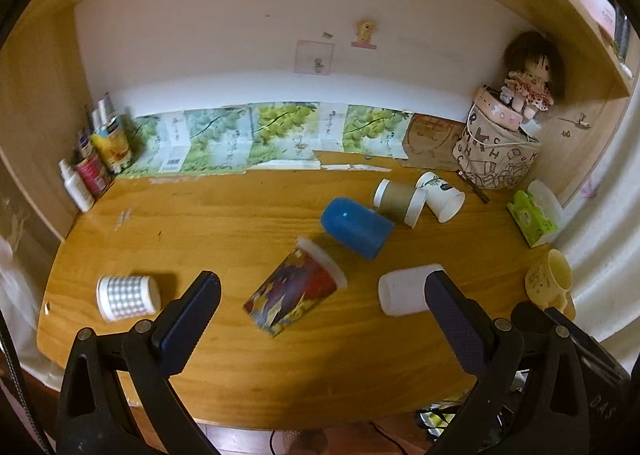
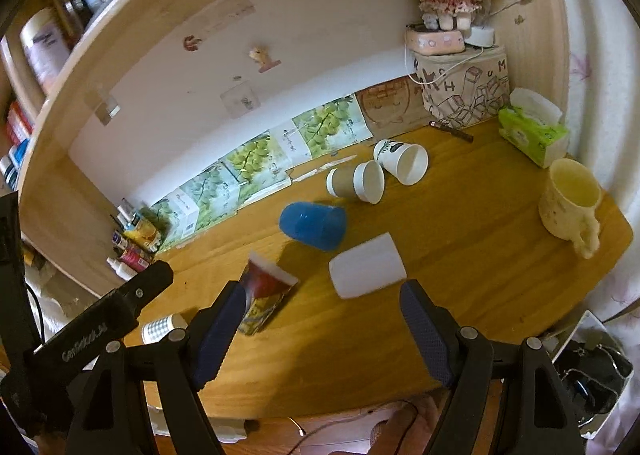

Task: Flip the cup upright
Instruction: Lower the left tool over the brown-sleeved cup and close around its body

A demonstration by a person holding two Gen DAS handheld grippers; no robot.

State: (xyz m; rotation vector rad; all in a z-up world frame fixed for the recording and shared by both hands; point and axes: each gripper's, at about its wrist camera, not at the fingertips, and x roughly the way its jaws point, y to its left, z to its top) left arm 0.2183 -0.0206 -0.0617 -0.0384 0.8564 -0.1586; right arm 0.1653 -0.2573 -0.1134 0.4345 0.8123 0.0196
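Observation:
Several cups lie on their sides on the wooden table (image 1: 224,215): a colourful red paper cup (image 1: 296,287) (image 2: 262,291), a blue plastic cup (image 1: 356,225) (image 2: 314,225), a plain white cup (image 1: 404,291) (image 2: 368,265), a brown-sleeved cup (image 1: 398,201) (image 2: 356,181), a white leaf-print cup (image 1: 440,195) (image 2: 402,161) and a checked cup (image 1: 126,295) (image 2: 162,327). A yellow mug (image 1: 550,281) (image 2: 570,203) stands upright at the right. My left gripper (image 1: 320,295) is open above the red cup. My right gripper (image 2: 320,303) is open just short of the white cup.
Bottles and cans (image 1: 96,163) stand at the back left. A printed bag with a doll (image 1: 500,151) (image 2: 460,95) and a green tissue pack (image 1: 534,215) (image 2: 534,135) sit at the back right. Grape-print cartons (image 1: 280,135) line the wall.

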